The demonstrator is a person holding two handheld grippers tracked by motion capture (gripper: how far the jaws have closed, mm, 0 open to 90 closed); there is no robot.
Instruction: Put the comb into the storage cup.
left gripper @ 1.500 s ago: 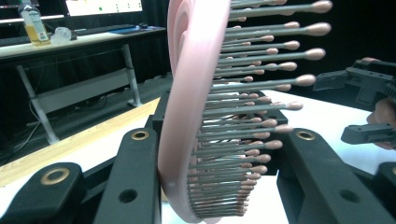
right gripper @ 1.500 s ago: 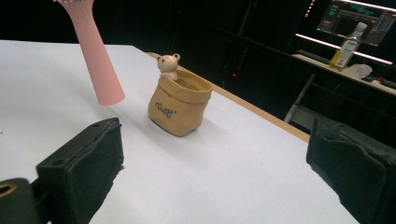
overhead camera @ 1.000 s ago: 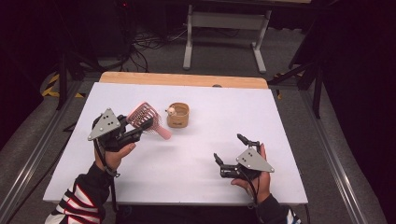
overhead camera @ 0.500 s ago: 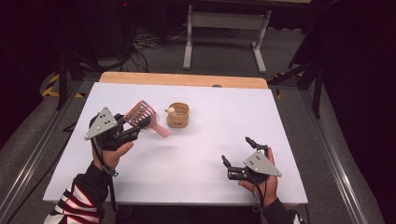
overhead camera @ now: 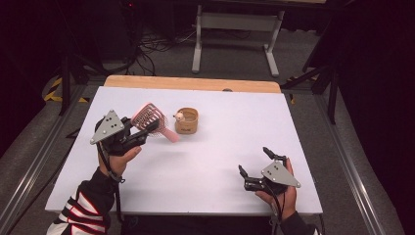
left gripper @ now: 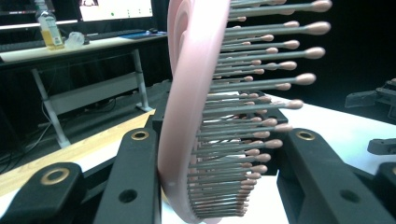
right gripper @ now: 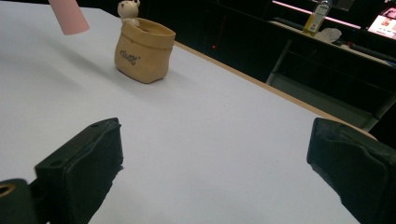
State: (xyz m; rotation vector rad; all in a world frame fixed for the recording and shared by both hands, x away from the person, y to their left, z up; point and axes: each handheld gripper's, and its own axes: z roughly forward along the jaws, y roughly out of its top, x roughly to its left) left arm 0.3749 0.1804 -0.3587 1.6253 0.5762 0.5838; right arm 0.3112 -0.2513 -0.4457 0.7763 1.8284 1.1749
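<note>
My left gripper (overhead camera: 146,130) is shut on the head of a pink hairbrush (overhead camera: 148,119) and holds it above the table's left side. The handle slants down to the right, toward a small tan sack-shaped pot (overhead camera: 187,121). In the left gripper view the hairbrush (left gripper: 196,116) stands on edge between the two black jaws, bristles to the right. A tiny bear figure (overhead camera: 179,116) peeks over the pot's rim. My right gripper (overhead camera: 253,159) rests near the front right edge, open, with nothing between its fingers. In the right gripper view my right gripper (right gripper: 215,149) faces the pot (right gripper: 142,51) across bare tabletop.
The white table (overhead camera: 210,161) has a wooden strip (overhead camera: 195,84) along its far edge. A grey metal stand (overhead camera: 235,24) and cables lie on the floor beyond. Metal rails (overhead camera: 342,156) run along both sides. A bottle (right gripper: 317,16) stands on a far desk.
My right gripper has slid to the right and toward the table's near edge, still open. The left gripper and the hairbrush have stayed in place.
</note>
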